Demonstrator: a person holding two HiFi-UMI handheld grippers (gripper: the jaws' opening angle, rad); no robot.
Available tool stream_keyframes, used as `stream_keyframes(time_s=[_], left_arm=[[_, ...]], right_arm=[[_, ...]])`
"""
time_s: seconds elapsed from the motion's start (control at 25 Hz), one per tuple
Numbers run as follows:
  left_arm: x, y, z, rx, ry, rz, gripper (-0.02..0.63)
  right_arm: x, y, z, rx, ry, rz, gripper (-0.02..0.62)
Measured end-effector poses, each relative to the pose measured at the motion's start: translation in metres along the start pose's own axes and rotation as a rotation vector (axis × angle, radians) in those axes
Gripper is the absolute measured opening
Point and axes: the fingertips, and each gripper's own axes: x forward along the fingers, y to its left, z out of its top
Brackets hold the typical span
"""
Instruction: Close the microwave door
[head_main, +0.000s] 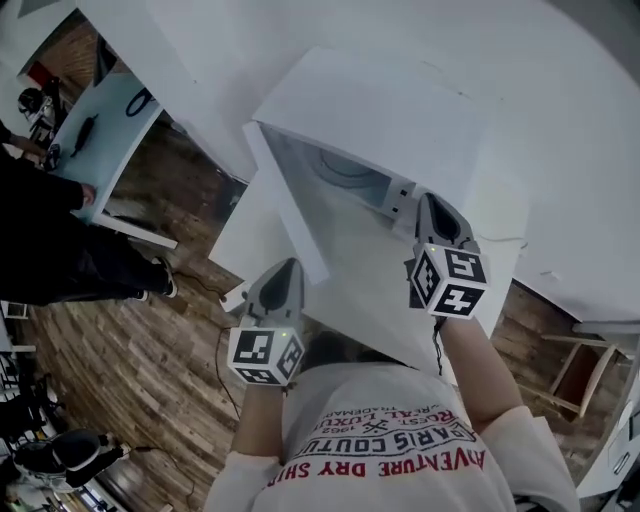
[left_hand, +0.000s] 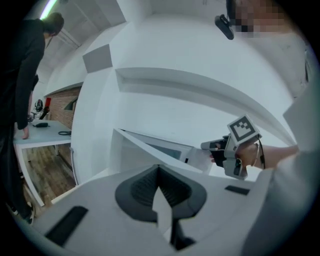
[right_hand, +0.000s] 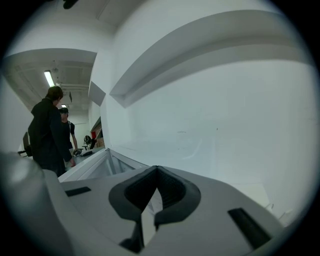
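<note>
A white microwave (head_main: 385, 105) stands on a white table (head_main: 245, 240) with its door (head_main: 290, 215) swung out towards me. The cavity and turntable (head_main: 345, 170) show. My left gripper (head_main: 290, 265) is shut, with nothing held, just below the door's free end on its outer side. My right gripper (head_main: 428, 200) is shut and empty beside the microwave's front right panel. In the left gripper view the open door (left_hand: 145, 147) lies ahead of the left gripper (left_hand: 159, 167), and the right gripper (left_hand: 220, 147) is by the cavity. From the right gripper (right_hand: 157, 169) the microwave's edge (right_hand: 97, 167) shows at the left.
A white wall (head_main: 560, 120) rises behind the microwave. A person in black (head_main: 50, 240) stands at a pale table (head_main: 100, 130) to the left, over a wooden floor (head_main: 130, 350). A wooden chair (head_main: 580, 370) sits at the right.
</note>
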Motion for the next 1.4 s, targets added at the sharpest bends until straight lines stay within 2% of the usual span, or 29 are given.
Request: stream_keyframes(time_s=[0.4, 0.84, 1.24, 1.4], left_arm=[[0.051, -0.015, 0.009, 0.036, 0.048, -0.222, -0.003], [0.095, -0.035, 0.014, 0.127, 0.080, -0.419, -0.003], [0.133, -0.049, 0.020, 0.181, 0.095, -0.540, -0.003], [0.147, -0.054, 0.024, 0.180, 0.098, -0.567, -0.003]], right_arm=[[0.000, -0.005, 0.000, 0.034, 0.008, -0.070, 0.012], [0.002, -0.007, -0.002, 0.039, 0.004, -0.152, 0.012], [0.002, -0.009, -0.001, 0.048, -0.021, -0.229, 0.012], [0.003, -0.009, -0.001, 0.053, -0.025, -0.246, 0.012]])
